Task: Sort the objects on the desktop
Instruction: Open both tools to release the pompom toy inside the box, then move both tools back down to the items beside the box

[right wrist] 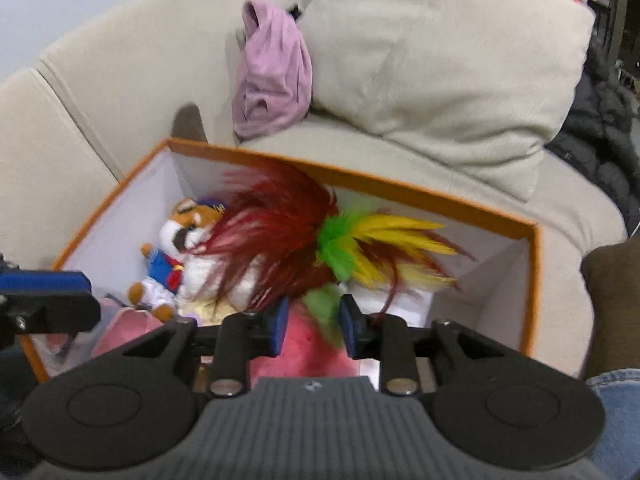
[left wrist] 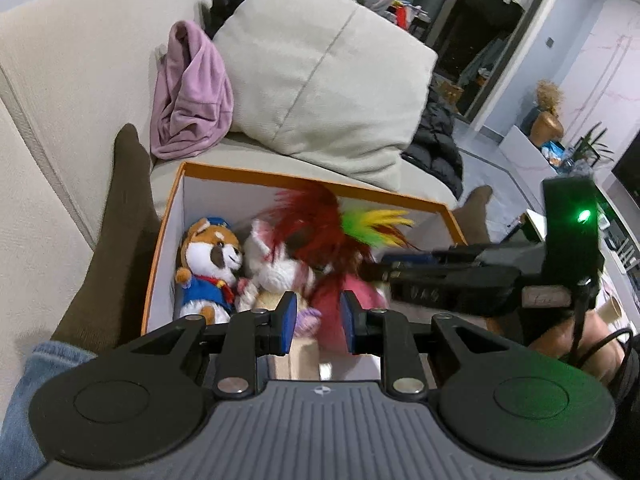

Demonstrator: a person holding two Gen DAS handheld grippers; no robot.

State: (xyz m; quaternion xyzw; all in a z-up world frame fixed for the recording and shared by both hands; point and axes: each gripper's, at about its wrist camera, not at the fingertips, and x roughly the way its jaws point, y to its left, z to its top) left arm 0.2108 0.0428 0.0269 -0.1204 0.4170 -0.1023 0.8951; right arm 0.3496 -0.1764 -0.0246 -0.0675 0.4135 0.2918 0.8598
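Note:
An orange box [left wrist: 280, 176] [right wrist: 400, 188] with white inner walls stands on the sofa between my legs. Inside lie a raccoon plush in a blue coat [left wrist: 208, 264] [right wrist: 176, 256], a white and pink plush [left wrist: 272, 264], a pink item [left wrist: 340, 312] [right wrist: 316, 352] and a feather toy with red, green and yellow feathers [left wrist: 320, 224] [right wrist: 288, 236]. My left gripper [left wrist: 319, 322] hovers open over the box's near side. My right gripper [right wrist: 313, 326] is open above the feather toy's green end and the pink item; it enters the left wrist view from the right [left wrist: 440, 280].
A beige sofa [left wrist: 60, 80] with a big cushion [left wrist: 320, 80] [right wrist: 440, 60] lies behind the box. A mauve garment [left wrist: 192, 92] [right wrist: 272, 72] lies by the cushion, a black jacket [left wrist: 436, 148] to the right. My legs in dark socks [left wrist: 120, 232] [right wrist: 612, 300] flank the box.

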